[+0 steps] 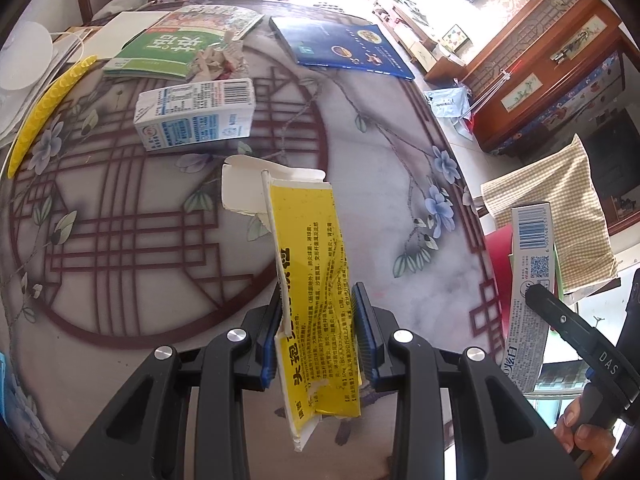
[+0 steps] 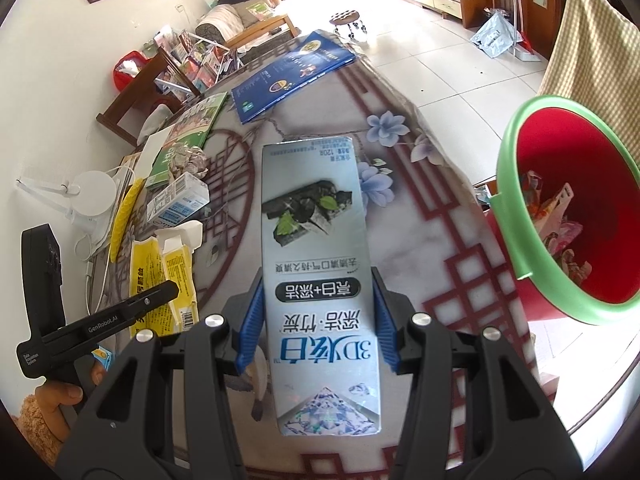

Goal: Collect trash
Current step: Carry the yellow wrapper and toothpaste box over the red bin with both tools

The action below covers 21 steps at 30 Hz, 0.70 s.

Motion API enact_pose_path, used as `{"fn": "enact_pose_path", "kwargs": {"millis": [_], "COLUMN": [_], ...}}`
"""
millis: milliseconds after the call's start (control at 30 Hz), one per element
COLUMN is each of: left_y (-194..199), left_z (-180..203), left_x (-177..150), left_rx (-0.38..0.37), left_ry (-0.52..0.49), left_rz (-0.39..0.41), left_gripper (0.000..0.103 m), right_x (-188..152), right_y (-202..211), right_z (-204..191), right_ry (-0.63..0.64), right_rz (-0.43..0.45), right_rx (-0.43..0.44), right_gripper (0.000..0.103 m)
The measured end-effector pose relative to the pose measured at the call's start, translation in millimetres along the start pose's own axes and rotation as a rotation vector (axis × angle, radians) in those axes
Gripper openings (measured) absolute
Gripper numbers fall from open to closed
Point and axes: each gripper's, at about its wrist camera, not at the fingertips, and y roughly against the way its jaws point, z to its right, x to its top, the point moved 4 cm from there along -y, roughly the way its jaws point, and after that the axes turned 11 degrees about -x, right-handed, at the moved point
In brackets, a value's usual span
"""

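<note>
Flattened yellow carton (image 1: 310,280); glossy toothpaste box (image 2: 318,280).

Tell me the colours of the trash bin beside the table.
Red bin with a light green rim; it shows best in the right wrist view.

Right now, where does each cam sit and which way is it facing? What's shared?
Left wrist: on the left gripper, angled down at the table; holds the yellow box, milk carton beyond; the other hand shows at lower right.
Right wrist: on the right gripper, angled down past the table edge; holds the toothpaste box, red bin at right; the other hand shows at lower left.
Shared: table, milk carton, blue book, both held boxes.
</note>
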Motion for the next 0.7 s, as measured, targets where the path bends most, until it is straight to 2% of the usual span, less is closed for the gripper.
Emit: {"fn": "enact_pose_path", "kwargs": {"millis": [700], "left_y": [-17], "left_z": [51], "left_x": [-3], "left_rx": [0.012], "left_ry": [-0.026], "left_rz": [0.009], "left_gripper": [0.030], "right_x": [16], "right_y": [11], "right_z": [53], "right_ry": [-0.028], "right_rz": [0.020], "right_rx": [0.027], "right_gripper": [0.047]}}
